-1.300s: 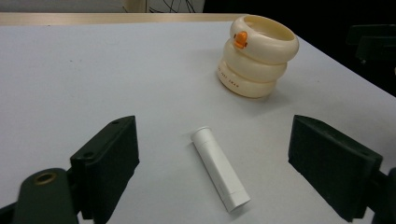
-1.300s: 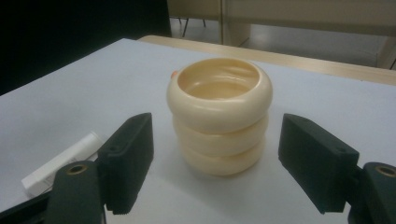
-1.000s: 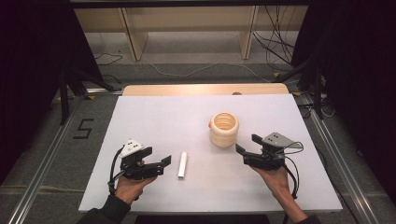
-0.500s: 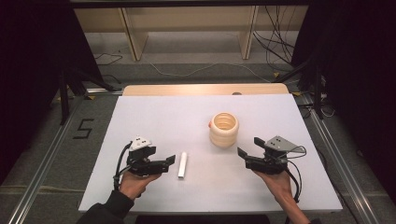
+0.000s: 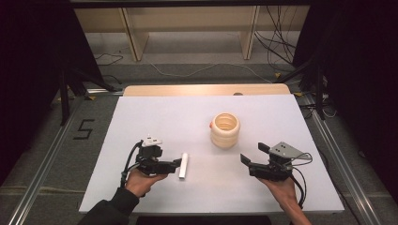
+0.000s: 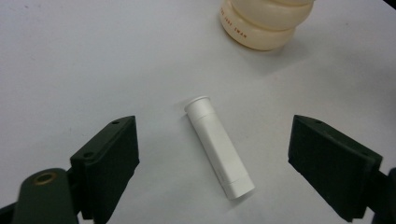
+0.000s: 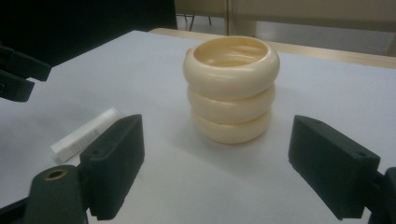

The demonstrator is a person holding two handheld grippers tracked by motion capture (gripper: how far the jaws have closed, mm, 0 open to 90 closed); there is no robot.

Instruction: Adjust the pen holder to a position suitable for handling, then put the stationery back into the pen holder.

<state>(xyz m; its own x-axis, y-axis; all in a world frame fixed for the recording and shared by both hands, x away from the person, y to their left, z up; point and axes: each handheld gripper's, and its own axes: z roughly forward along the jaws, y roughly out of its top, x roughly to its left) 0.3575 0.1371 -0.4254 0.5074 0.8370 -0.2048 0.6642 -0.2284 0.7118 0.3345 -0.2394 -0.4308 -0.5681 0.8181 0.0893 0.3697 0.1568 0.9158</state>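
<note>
A black "5" marks the floor (image 5: 83, 129); small lettering on the cream holder (image 6: 261, 29) is unreadable.

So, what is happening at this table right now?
A person holds a gripper in each hand over a white table. The left gripper, open, is at a white tube lying flat, not gripping it. The right gripper, also open, faces a cream ribbed holder, apart from it.

tube (image 5: 183, 165) lies on tabletop (image 5: 155, 117) | ringed pot (image 5: 225, 130) behind, to its right | left tongs (image 5: 177, 164) at tube | right tongs (image 5: 249, 155) before pot
</note>
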